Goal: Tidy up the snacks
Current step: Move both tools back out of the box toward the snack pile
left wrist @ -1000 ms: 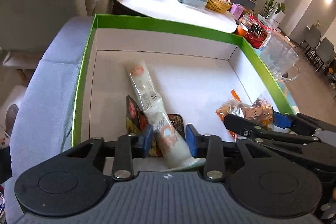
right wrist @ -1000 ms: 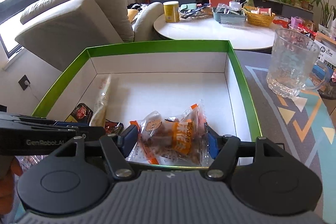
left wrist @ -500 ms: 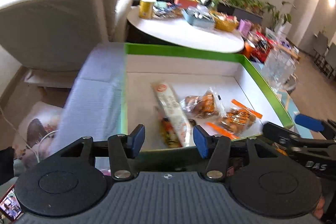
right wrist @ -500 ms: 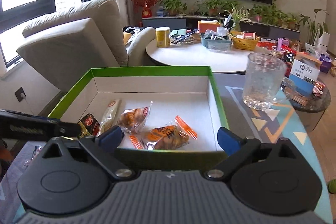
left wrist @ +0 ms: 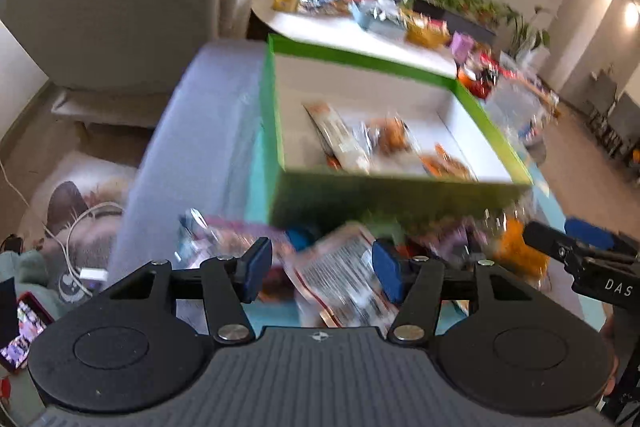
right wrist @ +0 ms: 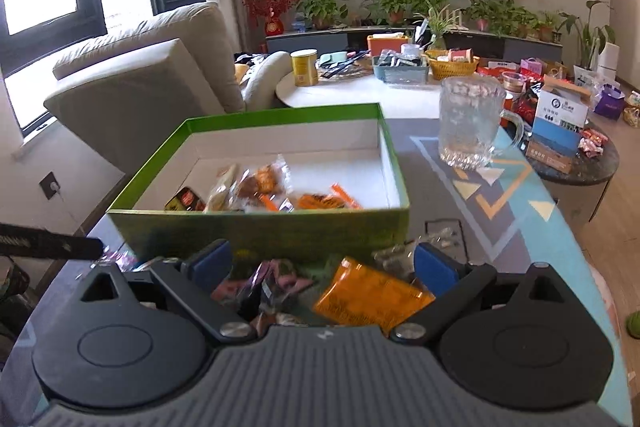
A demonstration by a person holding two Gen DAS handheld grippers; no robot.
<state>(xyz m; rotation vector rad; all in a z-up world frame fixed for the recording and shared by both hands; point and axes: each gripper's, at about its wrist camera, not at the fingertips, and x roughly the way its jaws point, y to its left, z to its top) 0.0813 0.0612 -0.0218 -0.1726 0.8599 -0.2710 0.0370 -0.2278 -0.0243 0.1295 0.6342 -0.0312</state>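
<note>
A green-rimmed white box (left wrist: 400, 195) stands on the patterned table, holding a long white packet (left wrist: 340, 139) and orange snack bags (left wrist: 394, 135). My left gripper (left wrist: 320, 275) hovers in front of the box, its jaws opening; a blurred white and red packet (left wrist: 340, 279) lies below between the pads, unpressed. My right gripper (left wrist: 560, 233) shows at the right edge. In the right wrist view, the right gripper (right wrist: 322, 265) is open above an orange packet (right wrist: 372, 297) and purple wrappers (right wrist: 272, 283) before the box (right wrist: 260, 231). One of the left gripper's fingers (right wrist: 52, 247) pokes in from the left.
A glass mug (right wrist: 468, 123) stands right of the box. Behind it is a round white table (right wrist: 352, 93) with a yellow tin and baskets. A beige armchair (right wrist: 140, 95) sits at the left. A blue and white carton (right wrist: 560, 123) rests on a dark side table.
Both grippers released their packets inside the box and drew back out over its near wall. The left jaws widened. Loose snacks in front of the box came into view.
</note>
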